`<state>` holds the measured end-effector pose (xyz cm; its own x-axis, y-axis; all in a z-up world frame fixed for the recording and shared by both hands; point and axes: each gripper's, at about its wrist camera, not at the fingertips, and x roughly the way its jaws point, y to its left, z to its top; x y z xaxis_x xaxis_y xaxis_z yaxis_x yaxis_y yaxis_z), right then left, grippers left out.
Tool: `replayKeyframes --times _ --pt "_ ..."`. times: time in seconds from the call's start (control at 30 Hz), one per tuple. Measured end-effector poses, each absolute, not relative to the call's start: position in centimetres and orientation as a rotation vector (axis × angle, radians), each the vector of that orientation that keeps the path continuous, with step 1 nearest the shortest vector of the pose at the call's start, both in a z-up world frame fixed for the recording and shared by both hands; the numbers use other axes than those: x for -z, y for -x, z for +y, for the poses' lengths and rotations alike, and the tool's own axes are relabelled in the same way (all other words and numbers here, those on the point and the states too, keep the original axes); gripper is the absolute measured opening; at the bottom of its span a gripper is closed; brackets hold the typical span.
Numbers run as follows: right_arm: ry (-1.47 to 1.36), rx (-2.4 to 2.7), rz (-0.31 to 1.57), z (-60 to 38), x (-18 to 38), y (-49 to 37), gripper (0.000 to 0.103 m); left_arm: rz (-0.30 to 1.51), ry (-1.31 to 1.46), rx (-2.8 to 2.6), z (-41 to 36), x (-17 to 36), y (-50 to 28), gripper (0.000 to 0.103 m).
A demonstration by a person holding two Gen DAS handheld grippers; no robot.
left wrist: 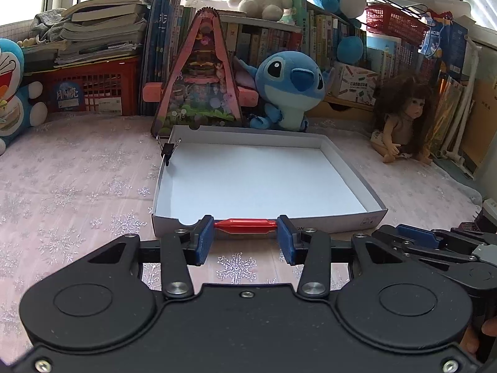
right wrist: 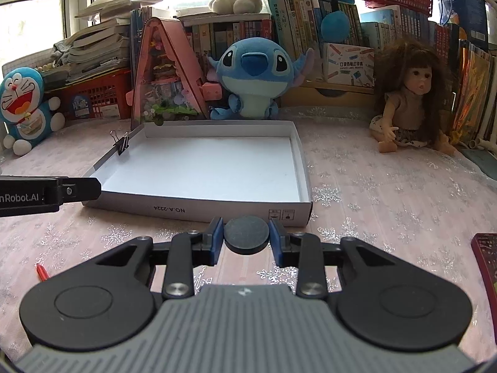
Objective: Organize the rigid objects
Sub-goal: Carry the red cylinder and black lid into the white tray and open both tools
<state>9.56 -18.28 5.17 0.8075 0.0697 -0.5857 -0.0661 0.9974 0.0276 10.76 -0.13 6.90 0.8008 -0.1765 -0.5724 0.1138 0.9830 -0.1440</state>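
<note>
A slim red pen (left wrist: 245,224), smooth plastic with tapered ends, lies crosswise between the blue ribbed pads of the left gripper (left wrist: 245,237), each end touching a pad, so the tongs are clenched on it just in front of the box's near wall. A flat round black disc (right wrist: 246,233), matte and thick-edged, sits pinched between the pads of the right gripper (right wrist: 246,237), also right before the near wall. The shallow cardboard box (right wrist: 198,209), white inside and grey outside, lies at twelve o'clock from both tongs on a pink cloth (right wrist: 388,192) patterned with silver snowflakes. A black binder clip (left wrist: 167,152) grips the box's left wall near eleven o'clock. Beyond it sit a blue plush toy (right wrist: 253,77) and a long-haired doll (right wrist: 410,99) at two o'clock
</note>
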Motion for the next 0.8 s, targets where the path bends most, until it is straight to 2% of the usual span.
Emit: replayKeyframes --times 0.4,0.8 --pt "-0.022 -0.099 0.645 -18.5 -5.3 -12.2 0.037 0.662 0.137 0.126 -0.5 -6.3 -14.7 0.042" --pt "-0.084 -0.147 0.847 -19.2 -5.9 -21.8 0.037 0.859 0.180 0.100 0.8 -4.6 -23.5 0.042"
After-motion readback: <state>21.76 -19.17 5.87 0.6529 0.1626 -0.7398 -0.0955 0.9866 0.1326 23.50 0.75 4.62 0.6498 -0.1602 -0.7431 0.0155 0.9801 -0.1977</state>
